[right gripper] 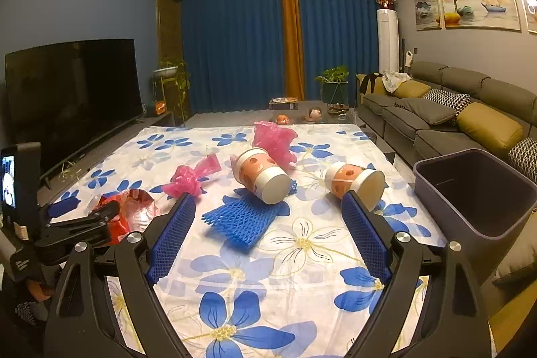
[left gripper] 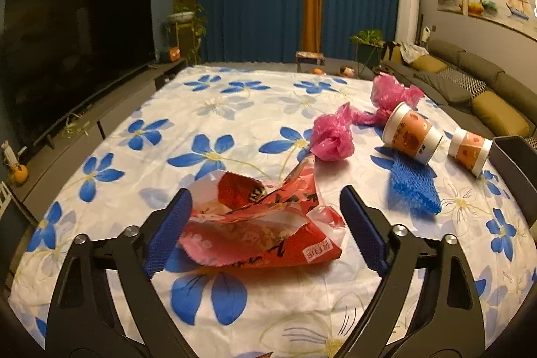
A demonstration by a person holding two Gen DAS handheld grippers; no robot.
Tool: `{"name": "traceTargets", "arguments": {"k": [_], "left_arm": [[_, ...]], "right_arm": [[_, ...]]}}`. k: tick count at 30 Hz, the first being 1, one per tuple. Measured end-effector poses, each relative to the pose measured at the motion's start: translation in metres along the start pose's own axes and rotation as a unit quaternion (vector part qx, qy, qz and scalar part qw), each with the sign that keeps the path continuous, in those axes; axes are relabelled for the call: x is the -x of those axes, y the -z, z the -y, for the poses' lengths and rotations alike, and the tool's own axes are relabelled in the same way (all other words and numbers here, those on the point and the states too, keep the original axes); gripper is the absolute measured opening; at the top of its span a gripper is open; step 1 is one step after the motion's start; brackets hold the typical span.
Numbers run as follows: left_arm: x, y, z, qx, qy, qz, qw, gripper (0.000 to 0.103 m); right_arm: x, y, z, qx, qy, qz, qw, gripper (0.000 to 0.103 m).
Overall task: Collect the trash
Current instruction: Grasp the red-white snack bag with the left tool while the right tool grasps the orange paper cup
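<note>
The tablecloth (right gripper: 302, 244) is white with blue flowers. A red snack wrapper (left gripper: 261, 223), pink plastic bags (left gripper: 332, 136) and blue foam netting (right gripper: 241, 220) lie on it.

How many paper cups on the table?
2, both tipped on their sides: the larger cup partly on the blue foam net, the smaller cup nearer the bin. None seems hidden.

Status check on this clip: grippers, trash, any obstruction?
Left gripper open, fingers straddling red wrapper, not clamped. Right gripper open, empty, facing blue foam net. Bin clear at right.
</note>
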State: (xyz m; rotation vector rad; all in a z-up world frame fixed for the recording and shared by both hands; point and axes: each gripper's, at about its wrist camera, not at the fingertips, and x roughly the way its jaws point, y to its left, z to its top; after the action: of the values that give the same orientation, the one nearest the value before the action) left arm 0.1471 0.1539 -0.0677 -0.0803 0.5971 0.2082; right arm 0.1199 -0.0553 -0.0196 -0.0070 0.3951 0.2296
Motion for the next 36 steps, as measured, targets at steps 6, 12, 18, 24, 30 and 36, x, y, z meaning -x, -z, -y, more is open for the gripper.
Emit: {"name": "traceTargets", "arguments": {"k": [6,12,18,24,30,36], "left_arm": [[-0.022,0.000,-0.003,0.015,0.027,-0.040,0.9987,0.049],[-0.032,0.001,-0.006,0.024,0.043,-0.055,0.9973,0.014],[-0.033,0.000,-0.011,0.034,0.046,-0.053,0.9970,0.003],[-0.001,-0.022,-0.016,0.047,0.050,-0.005,0.9976,0.003],[0.006,-0.050,-0.006,0.043,0.031,0.032,0.9981,0.003],[-0.019,-0.050,0.003,0.047,0.031,0.027,0.9980,0.003]], "right_arm": [[-0.020,-0.003,-0.003,0.005,0.004,-0.013,1.000,0.086],[-0.051,-0.009,-0.007,0.014,0.009,-0.025,1.000,0.086],[-0.081,-0.014,-0.002,0.011,0.015,-0.040,0.999,0.086],[-0.116,-0.019,0.003,0.010,0.010,-0.061,0.998,0.086],[-0.148,-0.019,0.001,0.019,0.009,-0.083,0.996,0.086],[-0.175,-0.021,0.002,0.026,0.011,-0.103,0.994,0.086]]}}
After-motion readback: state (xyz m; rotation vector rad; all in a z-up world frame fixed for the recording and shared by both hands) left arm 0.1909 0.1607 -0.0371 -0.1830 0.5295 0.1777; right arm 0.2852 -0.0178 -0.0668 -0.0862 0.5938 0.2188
